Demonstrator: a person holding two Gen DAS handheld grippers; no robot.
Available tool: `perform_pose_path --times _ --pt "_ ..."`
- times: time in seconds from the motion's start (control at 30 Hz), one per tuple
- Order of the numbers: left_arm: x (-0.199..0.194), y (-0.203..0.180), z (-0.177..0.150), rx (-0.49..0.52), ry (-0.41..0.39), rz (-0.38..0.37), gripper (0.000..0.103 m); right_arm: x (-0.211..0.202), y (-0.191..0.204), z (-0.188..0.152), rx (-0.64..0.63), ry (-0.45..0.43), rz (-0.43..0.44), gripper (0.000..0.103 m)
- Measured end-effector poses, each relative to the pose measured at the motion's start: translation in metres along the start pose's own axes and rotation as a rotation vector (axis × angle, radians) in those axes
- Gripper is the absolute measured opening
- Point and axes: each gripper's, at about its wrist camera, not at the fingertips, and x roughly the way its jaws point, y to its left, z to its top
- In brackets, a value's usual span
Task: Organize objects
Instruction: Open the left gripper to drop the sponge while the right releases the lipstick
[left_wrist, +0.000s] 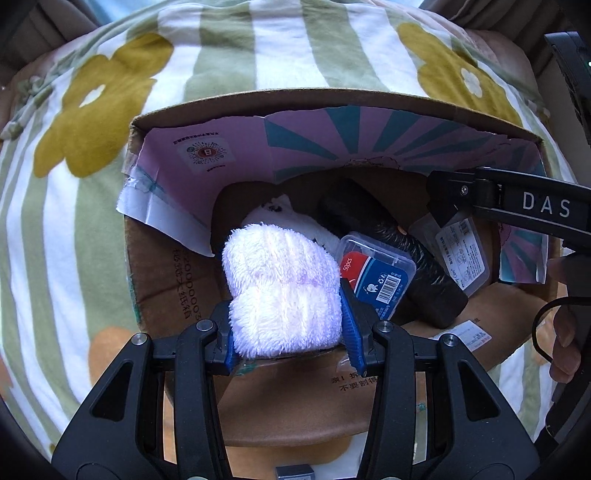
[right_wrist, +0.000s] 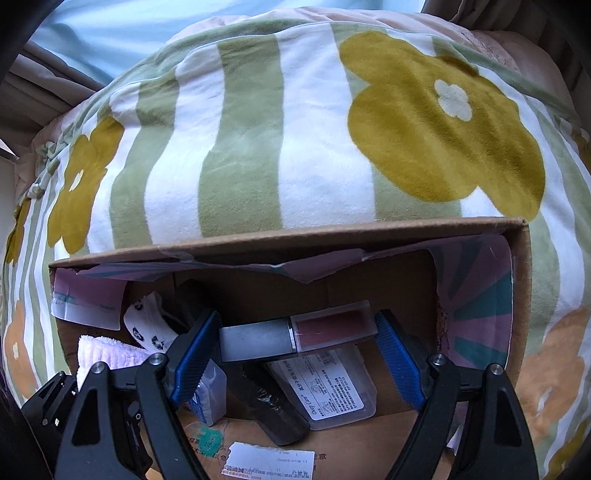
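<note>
My left gripper (left_wrist: 284, 308) is shut on a fluffy pale pink cloth bundle (left_wrist: 280, 288), holding it just inside the near side of an open cardboard box (left_wrist: 332, 94). My right gripper (right_wrist: 297, 332) is shut on a lip gloss tube (right_wrist: 328, 326) with a silver cap and a dark red body. The tube lies crosswise between the blue pads, above the box (right_wrist: 295, 236) interior. One right finger (left_wrist: 454, 192) reaches in from the right in the left wrist view. The pink bundle (right_wrist: 107, 350) shows at the lower left of the right wrist view.
In the box lie a long black object (left_wrist: 406, 251), a clear case marked 50pcs (left_wrist: 376, 273), a flat clear labelled case (right_wrist: 332, 391) and a white patterned sock (right_wrist: 147, 325). The box rests on a green-striped flowered blanket (right_wrist: 258, 147). A hand (left_wrist: 565, 343) holds the right gripper.
</note>
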Motion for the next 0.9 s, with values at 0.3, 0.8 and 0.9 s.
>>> perform_pose_path --times 0.3,0.8,0.9 --pt "-0.025 -0.006 -0.003 -0.005 -0.037 -0.030 0.103 -0.001 -0.002 0.003 0.003 0.023 0.008 0.088" --pt "-0.034 -0.013 -0.009 0.009 -0.038 -0.042 0.103 -0.021 -0.001 0.001 0.004 -0.008 -0.013 0.088" --pt "-0.044 -0.011 -0.011 0.007 -0.045 -0.045 0.103 -0.034 0.002 -0.003 -0.010 -0.017 -0.015 0.088"
